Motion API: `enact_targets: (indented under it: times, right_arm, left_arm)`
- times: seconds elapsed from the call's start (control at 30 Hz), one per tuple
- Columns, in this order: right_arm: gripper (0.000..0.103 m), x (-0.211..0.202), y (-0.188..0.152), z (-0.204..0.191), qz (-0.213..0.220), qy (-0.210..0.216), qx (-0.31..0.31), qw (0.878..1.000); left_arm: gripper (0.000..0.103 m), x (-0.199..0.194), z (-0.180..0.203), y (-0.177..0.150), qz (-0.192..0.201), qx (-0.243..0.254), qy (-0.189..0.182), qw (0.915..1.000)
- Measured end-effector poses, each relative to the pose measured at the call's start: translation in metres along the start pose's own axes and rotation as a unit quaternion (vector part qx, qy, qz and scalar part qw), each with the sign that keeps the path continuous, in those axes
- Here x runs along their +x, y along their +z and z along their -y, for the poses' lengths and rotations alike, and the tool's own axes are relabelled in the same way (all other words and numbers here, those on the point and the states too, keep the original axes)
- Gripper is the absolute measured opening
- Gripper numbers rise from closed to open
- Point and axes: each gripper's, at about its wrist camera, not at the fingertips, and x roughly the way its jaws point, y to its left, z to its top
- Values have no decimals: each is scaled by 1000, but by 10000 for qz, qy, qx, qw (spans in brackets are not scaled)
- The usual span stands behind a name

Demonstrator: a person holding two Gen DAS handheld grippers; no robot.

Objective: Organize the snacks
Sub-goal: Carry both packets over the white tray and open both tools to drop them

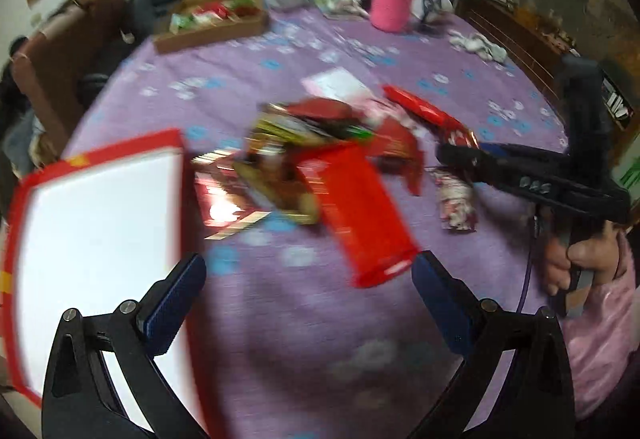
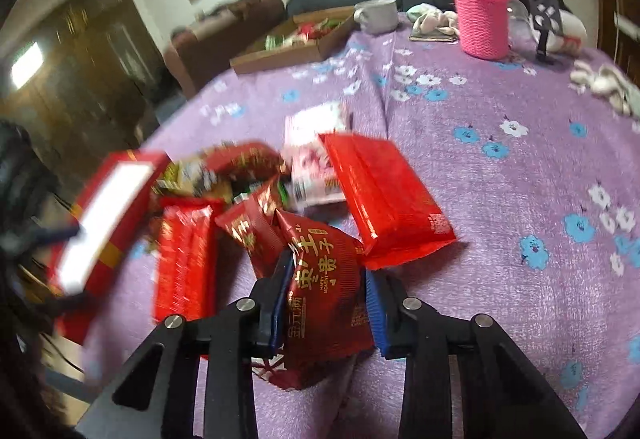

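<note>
My right gripper [image 2: 326, 295] is shut on a dark red snack packet [image 2: 320, 303] with gold lettering, its blue pads pressed against both sides. Behind it a jumbled heap of snack packets [image 2: 224, 175] lies on the purple flowered cloth [image 2: 500, 199], with a bright red packet [image 2: 384, 199] to the right. A red box [image 2: 104, 215] with a white inside stands at the left. In the left wrist view my left gripper [image 1: 310, 279] is open and holds nothing. A bright red packet [image 1: 360, 215] lies just ahead of it, and the red box [image 1: 96, 239] is at its left. The right gripper [image 1: 452, 155] reaches in from the right.
A cardboard tray [image 2: 292, 43] with sorted snacks sits at the far edge. Beside it are a grey mug [image 2: 376, 15], a flask in a pink knitted sleeve [image 2: 480, 11] and crumpled cloths [image 2: 604, 83]. A hand [image 1: 572, 263] in a pink sleeve holds the right gripper.
</note>
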Motion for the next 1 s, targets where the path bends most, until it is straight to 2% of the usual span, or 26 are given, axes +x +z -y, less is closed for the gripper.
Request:
enact_targets:
  times: [0.1, 0.2, 0.23, 0.3, 0.33, 0.43, 0.5, 0.6, 0.73, 0.83, 1.0]
  right_arm:
    - [34, -16, 4, 2, 277, 478, 159, 9983]
    - [34, -27, 8, 1, 543, 620, 232, 9963]
    - [34, -30, 10, 2, 626, 666, 287, 9954]
    - [34, -36, 12, 6, 783, 767, 428, 9931]
    - [34, -39, 12, 8, 860, 773, 490, 9921]
    - [35, -44, 15, 17, 983, 836, 714, 9891]
    - [35, -43, 16, 21, 960, 848, 803, 9885]
    - [35, -43, 16, 20, 950, 830, 766, 9890]
    - [35, -42, 15, 21, 913, 838, 801, 9890]
    - [35, -39, 14, 20, 894, 839, 778, 9894]
    - [34, -36, 13, 12, 872, 827, 610, 9909]
  left_arm:
    - [103, 23, 14, 7, -119, -115, -24, 9999]
    - [98, 44, 13, 9, -299, -503, -130, 9982]
    - [90, 49, 12, 9, -367, -609, -164, 9973]
    - [85, 52, 16, 10, -279, -657, -39, 9974]
    - [72, 53, 18, 11, -236, -640, -59, 9977]
    - [51, 57, 20, 13, -136, -492, 125, 9986]
    - [49, 56, 21, 12, -98, -358, 140, 9992]
    - [47, 50, 15, 6, -66, -264, -29, 9996]
    - [46, 30, 12, -7, 69, 0, -106, 9999]
    - [46, 6, 7, -17, 306, 194, -135, 9993]
    - [46, -33, -16, -25, 777, 158, -25, 9968]
